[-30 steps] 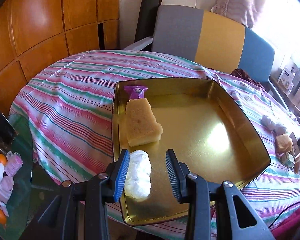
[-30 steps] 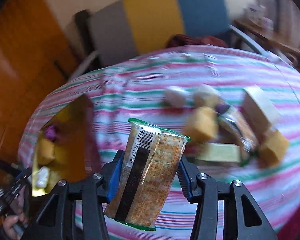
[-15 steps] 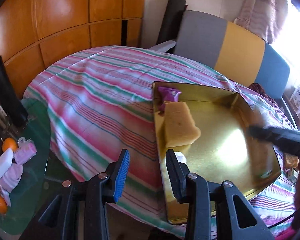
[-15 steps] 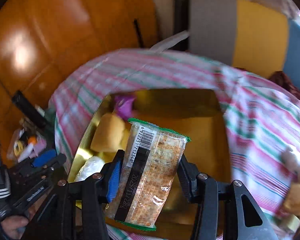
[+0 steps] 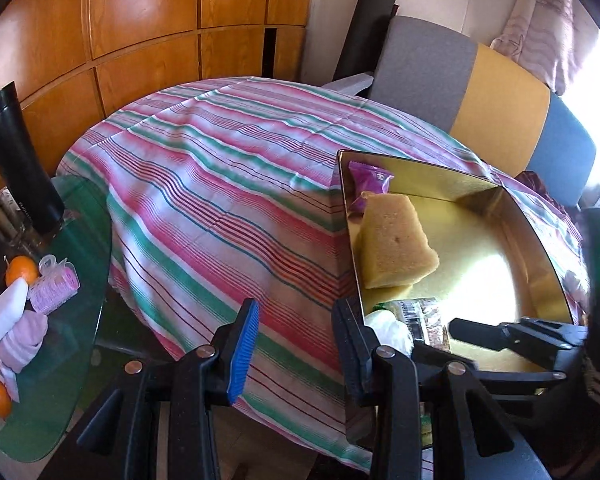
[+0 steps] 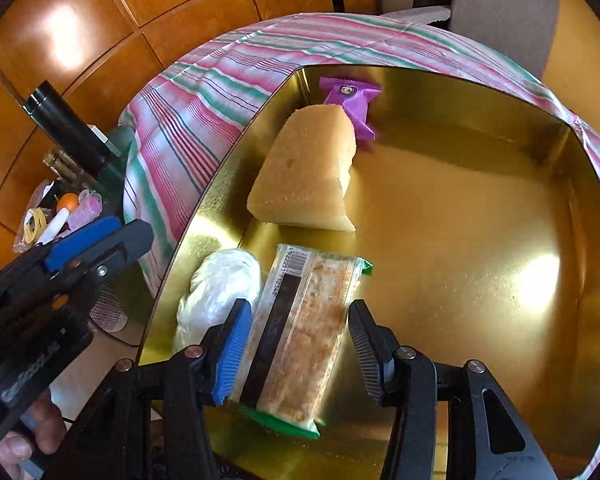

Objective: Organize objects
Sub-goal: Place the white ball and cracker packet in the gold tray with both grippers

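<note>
A gold tray (image 6: pixel 480 92) sits on the striped tablecloth (image 5: pixel 220 184). In it lie a yellow sponge cake (image 6: pixel 308 176), a purple wrapped candy (image 6: pixel 352 98), a white wrapped bun (image 6: pixel 220 292) and a cracker packet (image 6: pixel 304 328). My right gripper (image 6: pixel 296 350) is open around the cracker packet, which lies on the tray floor beside the bun; a gap shows at the right finger. My left gripper (image 5: pixel 296 344) is open and empty, left of the tray over the table's edge. The tray (image 5: pixel 540 240), cake (image 5: pixel 392 248) and packet (image 5: pixel 424 320) also show in the left wrist view.
A green glass side table (image 5: pixel 60 360) at the left holds oranges (image 5: pixel 20 270), pink items and a black flask (image 5: pixel 20 168). A grey, yellow and blue chair (image 5: pixel 480 92) stands behind the table. Wood panelling lines the wall.
My right gripper has lowered the cracker packet into the tray and opened off it. My left gripper has drawn further left, away from the tray.
</note>
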The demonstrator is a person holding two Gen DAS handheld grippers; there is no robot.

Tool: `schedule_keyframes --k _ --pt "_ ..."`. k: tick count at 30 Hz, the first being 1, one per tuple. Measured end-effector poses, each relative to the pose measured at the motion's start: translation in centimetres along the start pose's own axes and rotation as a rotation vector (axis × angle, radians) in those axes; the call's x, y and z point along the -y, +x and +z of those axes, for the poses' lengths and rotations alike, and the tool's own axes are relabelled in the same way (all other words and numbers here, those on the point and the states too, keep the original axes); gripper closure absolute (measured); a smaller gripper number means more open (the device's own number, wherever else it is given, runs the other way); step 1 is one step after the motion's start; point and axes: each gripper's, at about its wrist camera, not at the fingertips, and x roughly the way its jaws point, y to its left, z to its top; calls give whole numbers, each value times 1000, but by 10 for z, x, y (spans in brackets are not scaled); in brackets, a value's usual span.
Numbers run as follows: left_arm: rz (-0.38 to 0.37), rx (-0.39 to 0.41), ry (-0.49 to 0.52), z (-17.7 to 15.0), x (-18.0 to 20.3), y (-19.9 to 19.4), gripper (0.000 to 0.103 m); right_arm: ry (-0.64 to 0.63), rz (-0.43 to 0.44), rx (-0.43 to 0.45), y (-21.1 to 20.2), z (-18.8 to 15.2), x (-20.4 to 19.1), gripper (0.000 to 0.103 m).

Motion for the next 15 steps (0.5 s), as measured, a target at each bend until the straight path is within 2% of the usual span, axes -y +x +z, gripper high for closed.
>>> schedule_keyframes --k 3,5,10,15 --pt "-1 6 2 0 1 -1 66 -6 -41 53 -17 -2 1 48" --pt "-5 13 6 0 3 -3 65 -8 -78 99 -32 -3 0 42" --pt "-18 23 26 0 11 -8 65 -17 -207 222 -72 -9 -5 38" --pt "-35 34 55 1 25 -14 65 -16 -311 304 -105 -15 -4 34"
